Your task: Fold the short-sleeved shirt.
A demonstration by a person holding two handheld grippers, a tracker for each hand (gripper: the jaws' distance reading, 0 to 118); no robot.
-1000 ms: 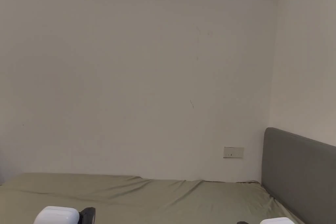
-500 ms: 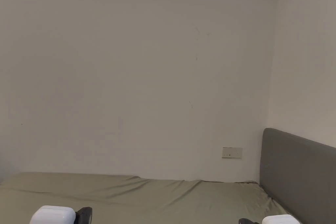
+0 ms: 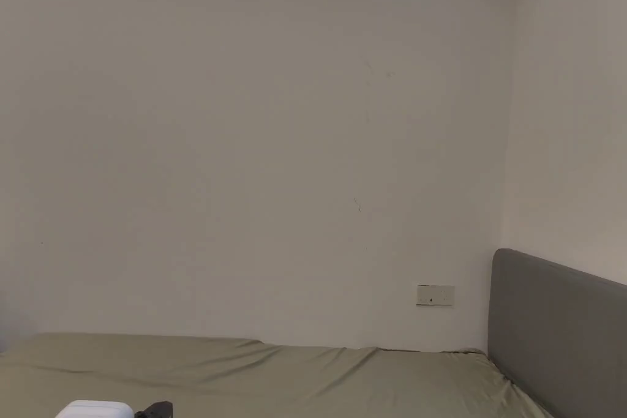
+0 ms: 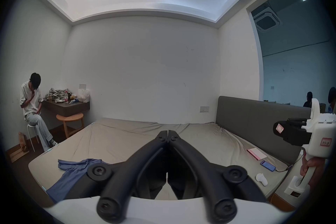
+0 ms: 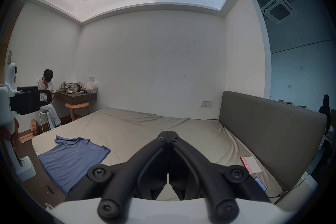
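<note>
- While I am holding both tools up over the bed [image 5: 181,129], the left gripper [image 4: 168,132] is showing its jaws pressed together at the tips, gripping nothing.
- The right gripper [image 5: 168,133] is doing the same: jaws meeting at the tips, nothing between them.
- The shirt [image 5: 72,157], blue, is lying flat on the bed's near left corner, its bottom end reaching the bed's near edge; the left gripper view is catching it [image 4: 72,173] partly behind that gripper's own jaw.
- Neither gripper is touching the shirt; both are hanging well apart from it.
- A pink booklet [image 5: 251,164] and a phone [image 4: 268,165] on a cable are lying along the bed's right side, near the headboard [image 5: 272,128].
- A small white object [image 4: 261,178] is sitting near the phone, toward the bed's near edge.
- A person [image 4: 32,109] is sitting on a stool beyond the bed's far left corner, beside a cluttered shelf [image 4: 67,108].
- The head view is facing the wall [image 3: 275,162], taking in the bed's far edge.
</note>
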